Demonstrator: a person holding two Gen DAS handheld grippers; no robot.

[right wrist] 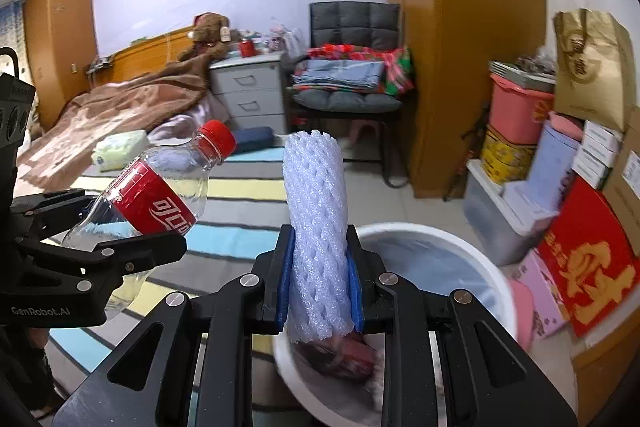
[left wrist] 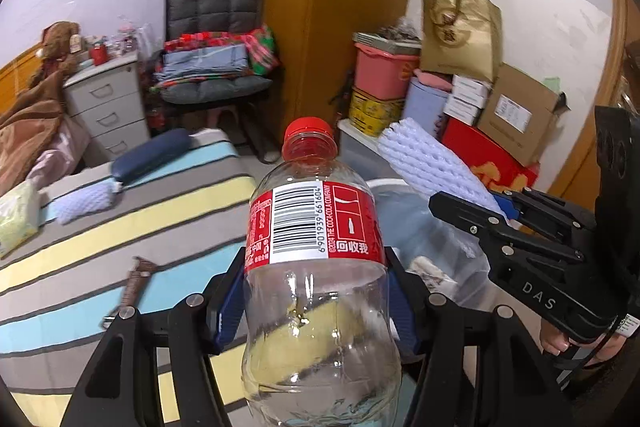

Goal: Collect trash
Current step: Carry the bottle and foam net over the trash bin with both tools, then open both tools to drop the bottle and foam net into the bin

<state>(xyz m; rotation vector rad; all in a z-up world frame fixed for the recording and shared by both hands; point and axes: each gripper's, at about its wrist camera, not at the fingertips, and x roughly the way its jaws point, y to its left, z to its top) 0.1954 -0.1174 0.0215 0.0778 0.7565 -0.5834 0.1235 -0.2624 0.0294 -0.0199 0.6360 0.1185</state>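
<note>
A clear plastic cola bottle point(left wrist: 312, 223) with a red cap and red label stands between the blue pads of my left gripper point(left wrist: 316, 291), which is shut on its body. My right gripper point(right wrist: 320, 283) is shut on a white foam net sleeve point(right wrist: 316, 207) that sticks up past its fingers. In front of and below the right gripper stands a white bin point(right wrist: 460, 239) lined with a clear bag, with some rubbish in it. From the left wrist the right gripper point(left wrist: 500, 211) and its foam net point(left wrist: 428, 163) hang over the bin point(left wrist: 384, 183). The bottle point(right wrist: 160, 203) and left gripper point(right wrist: 132, 223) show at the left of the right wrist view.
On the striped sheet point(left wrist: 120, 227) lie another foam net point(left wrist: 86, 201), a brown wrapper point(left wrist: 134, 279), a tissue pack point(left wrist: 18, 215) and a dark blue case point(left wrist: 152, 155). Stacked boxes and tubs point(left wrist: 480, 99) crowd the right wall. A chair point(left wrist: 216, 67) and drawers point(left wrist: 106, 107) stand behind.
</note>
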